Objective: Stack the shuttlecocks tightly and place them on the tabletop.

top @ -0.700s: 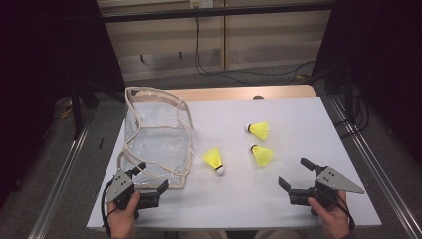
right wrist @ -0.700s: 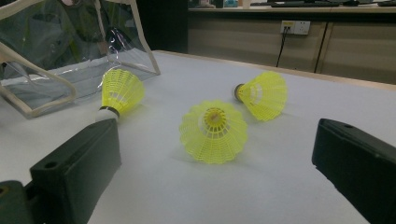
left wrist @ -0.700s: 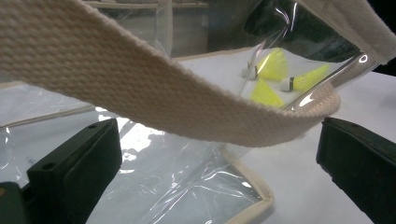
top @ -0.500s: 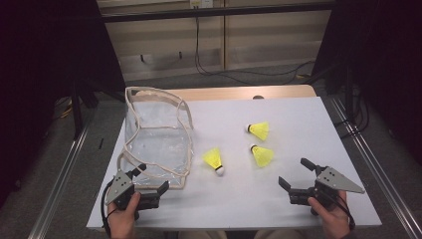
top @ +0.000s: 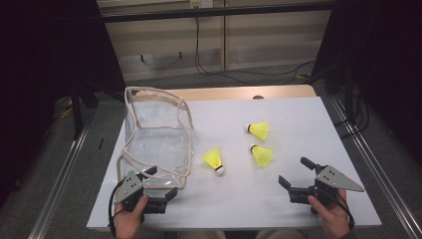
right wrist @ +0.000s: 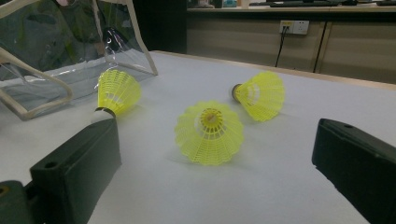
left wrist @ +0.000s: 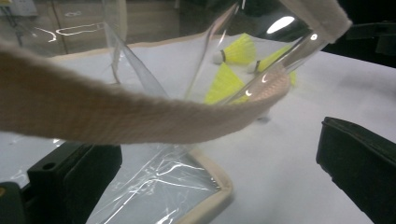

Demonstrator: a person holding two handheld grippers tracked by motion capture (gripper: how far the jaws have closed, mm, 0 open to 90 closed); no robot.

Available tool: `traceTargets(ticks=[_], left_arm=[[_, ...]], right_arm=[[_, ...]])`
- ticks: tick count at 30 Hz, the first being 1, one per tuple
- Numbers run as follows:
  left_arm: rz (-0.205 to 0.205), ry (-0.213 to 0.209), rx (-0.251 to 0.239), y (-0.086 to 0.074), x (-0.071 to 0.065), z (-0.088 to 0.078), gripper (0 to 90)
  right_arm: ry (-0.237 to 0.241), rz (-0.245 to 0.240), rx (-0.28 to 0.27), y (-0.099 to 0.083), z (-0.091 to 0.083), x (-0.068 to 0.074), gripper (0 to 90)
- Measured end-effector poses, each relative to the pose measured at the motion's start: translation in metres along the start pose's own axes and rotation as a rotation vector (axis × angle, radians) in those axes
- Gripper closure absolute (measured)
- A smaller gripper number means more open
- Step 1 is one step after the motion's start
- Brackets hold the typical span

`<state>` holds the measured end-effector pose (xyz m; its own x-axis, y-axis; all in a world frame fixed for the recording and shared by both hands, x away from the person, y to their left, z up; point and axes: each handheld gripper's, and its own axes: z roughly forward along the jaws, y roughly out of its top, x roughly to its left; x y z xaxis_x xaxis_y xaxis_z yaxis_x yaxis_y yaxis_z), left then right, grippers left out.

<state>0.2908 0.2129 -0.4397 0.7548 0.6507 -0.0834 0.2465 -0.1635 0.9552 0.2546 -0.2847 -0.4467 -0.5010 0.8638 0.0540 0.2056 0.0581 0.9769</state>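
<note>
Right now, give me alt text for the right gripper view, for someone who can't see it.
Three yellow shuttlecocks lie on a white table ahead of the open right gripper: the nearest shuttlecock faces the camera, the left shuttlecock lies beside a clear bag with beige trim, and the far shuttlecock lies to the right.

A clear bag was set on the left part of the table, its open mouth turned upward. Three shuttlecocks were laid to its right — the nearest shuttlecock just beside the bag, the middle shuttlecock further right, the far shuttlecock behind that one, all apart from one another. The left gripper was held at the bag's near corner, a bag strap crossing above its jaws; the right gripper was held near the table's front edge — right of and before the shuttlecocks.
</note>
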Motion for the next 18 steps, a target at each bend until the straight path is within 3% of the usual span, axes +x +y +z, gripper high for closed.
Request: traceTargets(ticks=[6,18], left_arm=[[-0.009,-0.005,0.006,-0.0003,-0.0022,0.0010,0.1],[0.001,-0.057,0.056,-0.0015,-0.0072,0.0070,0.3]], right_arm=[[0.006,-0.005,-0.001,0.0004,-0.0001,-0.0001,0.4],[0.016,-0.018,-0.003,0.0012,0.0022,0.0008,0.5]])
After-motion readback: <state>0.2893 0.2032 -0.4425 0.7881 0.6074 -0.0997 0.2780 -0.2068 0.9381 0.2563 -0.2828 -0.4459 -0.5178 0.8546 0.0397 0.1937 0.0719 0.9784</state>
